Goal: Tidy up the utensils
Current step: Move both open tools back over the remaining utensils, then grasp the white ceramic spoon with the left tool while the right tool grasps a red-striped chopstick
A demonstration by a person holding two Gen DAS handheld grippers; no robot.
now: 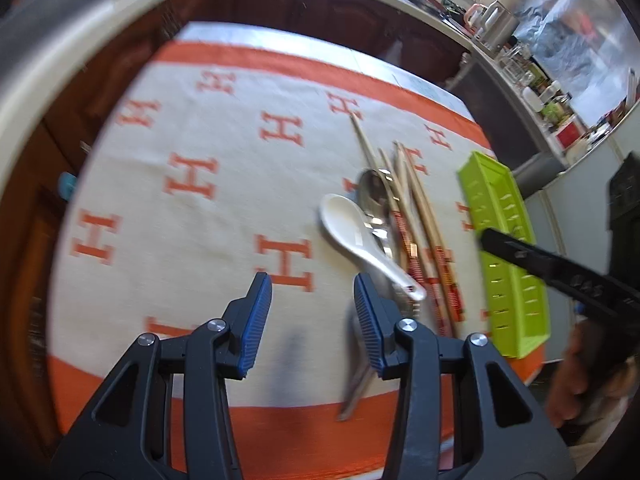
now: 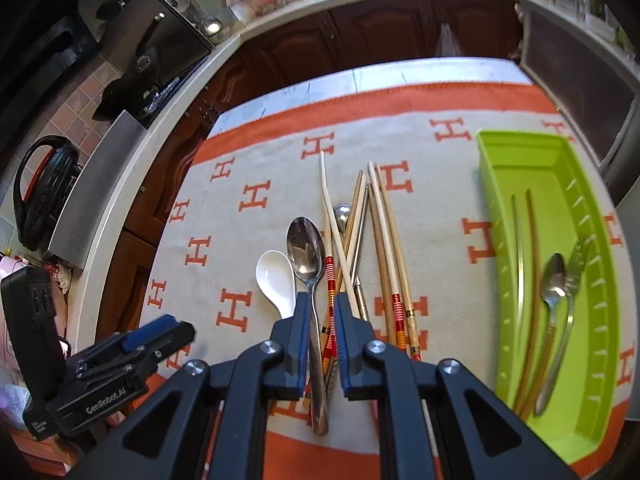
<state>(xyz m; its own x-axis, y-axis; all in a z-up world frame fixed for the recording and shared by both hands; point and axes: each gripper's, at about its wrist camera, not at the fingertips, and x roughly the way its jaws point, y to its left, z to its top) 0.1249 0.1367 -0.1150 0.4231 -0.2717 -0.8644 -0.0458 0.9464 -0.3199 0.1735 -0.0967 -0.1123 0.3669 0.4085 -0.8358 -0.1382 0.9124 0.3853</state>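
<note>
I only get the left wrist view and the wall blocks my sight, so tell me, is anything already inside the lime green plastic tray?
Observer: Yes. The lime green plastic tray holds a small metal spoon, a metal fork and two chopsticks.
Operator: And what is the right gripper doing?
Observer: The right gripper straddles the handle of the large metal spoon, with a narrow gap between its fingers. I cannot tell whether it is clamped.

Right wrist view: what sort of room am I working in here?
Most likely a home kitchen. A pale countertop curves over dark wooden cabinet doors, and a cluttered counter with jars and a kettle shows in the left wrist view. The work surface is a table under an orange-and-cream cloth.
</note>
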